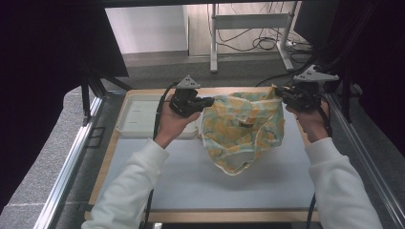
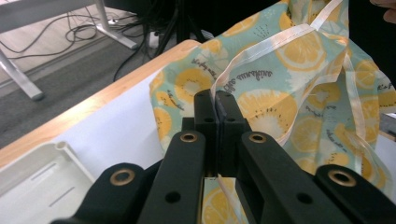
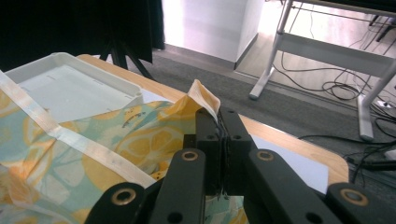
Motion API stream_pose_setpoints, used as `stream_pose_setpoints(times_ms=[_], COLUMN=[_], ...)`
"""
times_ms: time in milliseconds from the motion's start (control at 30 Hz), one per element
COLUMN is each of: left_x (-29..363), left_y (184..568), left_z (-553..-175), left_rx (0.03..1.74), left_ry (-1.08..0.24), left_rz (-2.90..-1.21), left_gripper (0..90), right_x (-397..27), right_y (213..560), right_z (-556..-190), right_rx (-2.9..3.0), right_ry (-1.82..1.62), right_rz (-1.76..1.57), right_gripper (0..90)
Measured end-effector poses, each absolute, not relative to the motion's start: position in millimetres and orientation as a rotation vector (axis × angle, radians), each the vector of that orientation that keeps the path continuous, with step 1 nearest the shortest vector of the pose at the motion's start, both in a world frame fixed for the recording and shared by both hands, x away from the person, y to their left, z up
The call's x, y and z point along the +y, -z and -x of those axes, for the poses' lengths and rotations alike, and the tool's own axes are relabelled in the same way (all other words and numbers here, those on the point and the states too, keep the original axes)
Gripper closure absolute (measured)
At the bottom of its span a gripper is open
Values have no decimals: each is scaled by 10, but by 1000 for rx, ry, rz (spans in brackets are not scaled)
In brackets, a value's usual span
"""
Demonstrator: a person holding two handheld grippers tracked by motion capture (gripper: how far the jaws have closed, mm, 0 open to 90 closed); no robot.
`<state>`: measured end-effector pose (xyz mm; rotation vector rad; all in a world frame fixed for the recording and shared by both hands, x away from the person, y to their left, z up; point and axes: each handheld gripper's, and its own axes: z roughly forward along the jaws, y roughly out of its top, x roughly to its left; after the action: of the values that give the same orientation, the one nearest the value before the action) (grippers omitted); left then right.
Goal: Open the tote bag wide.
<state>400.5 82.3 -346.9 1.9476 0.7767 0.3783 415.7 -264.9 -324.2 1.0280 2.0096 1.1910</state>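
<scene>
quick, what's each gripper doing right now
left gripper: shut on the white hem of the lemon-print cloth
right gripper: shut on another hemmed edge of the same cloth, lifted off the table

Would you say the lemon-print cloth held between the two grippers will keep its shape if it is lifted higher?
Probably not: the lemon-print cloth sags in folds between the left gripper and the right gripper, so it looks floppy. It seems thin and light. Each gripper pinches only a hemmed edge, so it might slip.

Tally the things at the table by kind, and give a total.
Lemon-print cloth: 1
White tray: 1
Hand-held grippers: 2, the left hand-held gripper and the right hand-held gripper, each shut on the cloth's edge
Total: 4
</scene>
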Motion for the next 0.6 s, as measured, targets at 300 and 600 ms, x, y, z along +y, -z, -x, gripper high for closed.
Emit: stream_pose_setpoints(times_ms=[300, 600], left_x=[843, 821], left_y=[3413, 3460], left_z=[-4084, -4170], left_rx=[795, 822], left_ry=[-407, -389], left_rz=[-1955, -1951], left_gripper=[897, 897], right_x=[-2596, -2586], right_y=[3270, 3363], right_z=[-4316, -4476], right_rx=[1998, 1992], right_ry=[-1181, -1176], right_rz=[-1048, -1097], right_gripper=[876, 876])
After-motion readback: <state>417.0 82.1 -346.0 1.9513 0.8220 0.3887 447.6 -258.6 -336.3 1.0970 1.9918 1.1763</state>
